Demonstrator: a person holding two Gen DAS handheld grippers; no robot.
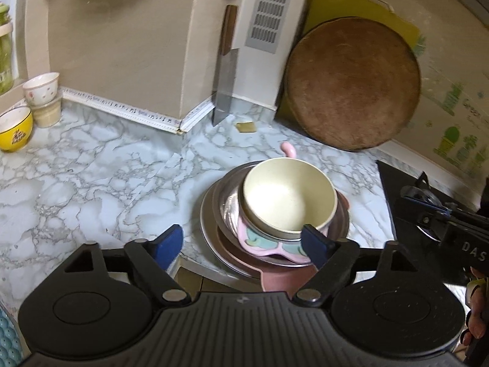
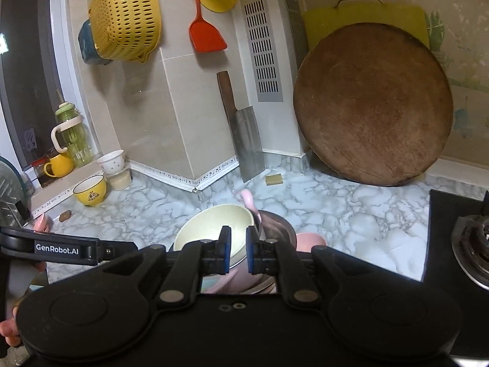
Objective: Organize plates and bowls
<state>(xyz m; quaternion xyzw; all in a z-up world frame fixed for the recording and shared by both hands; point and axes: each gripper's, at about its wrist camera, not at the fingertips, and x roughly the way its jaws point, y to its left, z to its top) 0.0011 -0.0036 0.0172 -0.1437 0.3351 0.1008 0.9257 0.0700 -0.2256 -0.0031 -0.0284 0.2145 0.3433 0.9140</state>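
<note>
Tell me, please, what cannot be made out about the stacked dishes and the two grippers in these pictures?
- Left wrist view: the stack's near edge under the cream bowl is hidden by the open left gripper, so the number of plates is unclear.
- Right wrist view: the right gripper covers most of the stack; whether its nearly closed pads pinch anything cannot be seen.
- The pink dish: its full shape is covered by the bowl.

Both wrist cams look fwd and down, close over counter point(image 1: 91, 165); shared: cream bowl point(image 1: 287, 195), round board point(image 2: 373, 104).
</note>
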